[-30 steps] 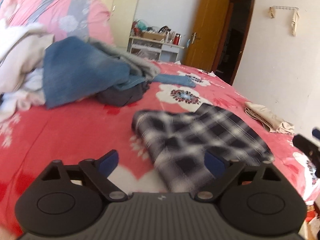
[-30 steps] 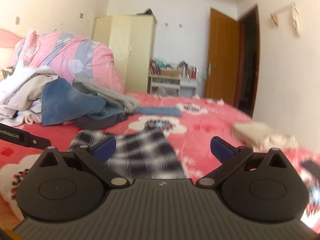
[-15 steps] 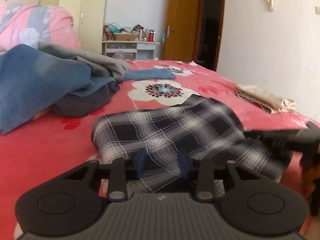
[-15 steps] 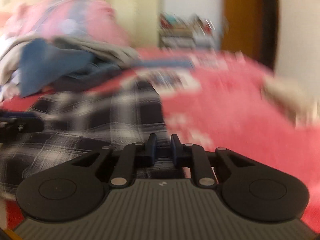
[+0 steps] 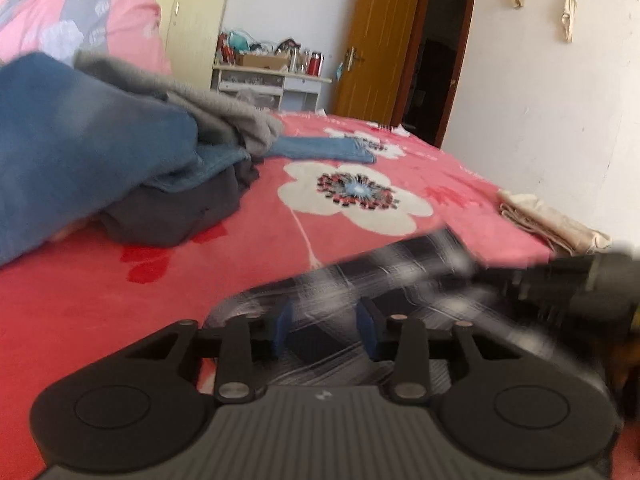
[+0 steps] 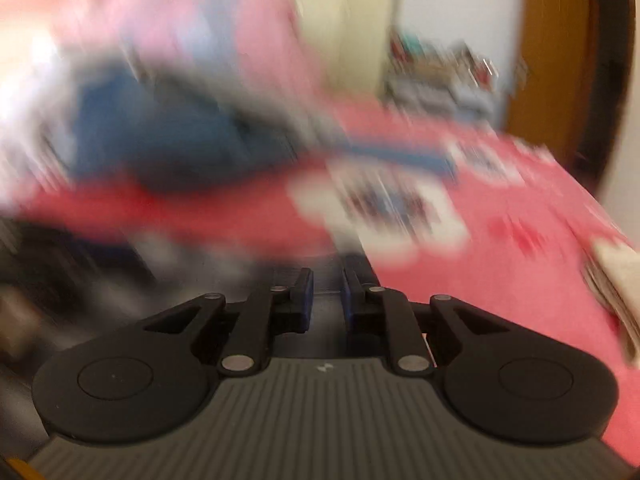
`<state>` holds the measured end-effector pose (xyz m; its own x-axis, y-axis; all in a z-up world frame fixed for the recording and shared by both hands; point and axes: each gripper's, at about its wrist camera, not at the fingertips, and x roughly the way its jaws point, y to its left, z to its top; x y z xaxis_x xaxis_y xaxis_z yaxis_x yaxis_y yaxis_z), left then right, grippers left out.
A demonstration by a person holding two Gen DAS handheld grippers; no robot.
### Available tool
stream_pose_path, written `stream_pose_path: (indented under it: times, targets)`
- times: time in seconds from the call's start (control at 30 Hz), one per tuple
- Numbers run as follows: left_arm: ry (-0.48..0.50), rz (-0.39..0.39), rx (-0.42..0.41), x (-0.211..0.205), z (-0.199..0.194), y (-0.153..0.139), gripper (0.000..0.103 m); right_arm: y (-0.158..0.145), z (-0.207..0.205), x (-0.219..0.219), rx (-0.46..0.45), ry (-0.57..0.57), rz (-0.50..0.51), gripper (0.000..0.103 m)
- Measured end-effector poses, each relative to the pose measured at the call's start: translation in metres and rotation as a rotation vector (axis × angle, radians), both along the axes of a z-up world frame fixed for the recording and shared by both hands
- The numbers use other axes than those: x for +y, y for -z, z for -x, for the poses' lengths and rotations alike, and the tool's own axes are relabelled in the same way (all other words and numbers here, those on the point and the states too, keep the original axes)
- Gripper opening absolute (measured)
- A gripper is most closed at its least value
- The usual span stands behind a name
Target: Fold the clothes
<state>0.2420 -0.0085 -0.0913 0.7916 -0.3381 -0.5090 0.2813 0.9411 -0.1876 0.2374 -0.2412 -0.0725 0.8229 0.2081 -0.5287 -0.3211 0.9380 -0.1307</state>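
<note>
A second ago both pairs of jaws stood wide; now our left gripper (image 5: pixel 324 330) is closing on the plaid garment (image 5: pixel 404 268) and our right gripper (image 6: pixel 325 294) pinches its edge, so we judge the fold can begin.

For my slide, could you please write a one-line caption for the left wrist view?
Left tongs closing on a plaid garment on a red floral bedspread, beside piled clothes.

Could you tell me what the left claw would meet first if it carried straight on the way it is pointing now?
The left claw already has the plaid garment between its closing pads, so that cloth comes first. Beyond it, probably the red floral bedspread, though depth is unclear.
</note>
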Motion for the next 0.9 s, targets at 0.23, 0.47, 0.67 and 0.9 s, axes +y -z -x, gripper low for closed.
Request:
stream_pose_path:
  times: [0.23, 0.47, 0.67, 0.9]
  targets:
    - [-0.024, 0.11, 0.072, 0.01, -0.027, 0.011, 0.033, -0.02, -0.003, -0.008, -0.01, 0.052, -0.004, 0.014]
    - [-0.031, 0.132, 0.094, 0.013, -0.032, 0.015, 0.033, -0.005, -0.051, -0.008, 0.13, 0.002, -0.069, 0.012]
    - [-0.075, 0.13, 0.074, 0.018, -0.023, 0.0, 0.035, -0.03, -0.036, -0.05, 0.099, 0.169, -0.132, 0.015]
    - [0.051, 0.062, -0.005, 0.004, 0.043, -0.04, 0.037, -0.074, 0.07, -0.072, 0.079, 0.092, -0.236, 0.017]
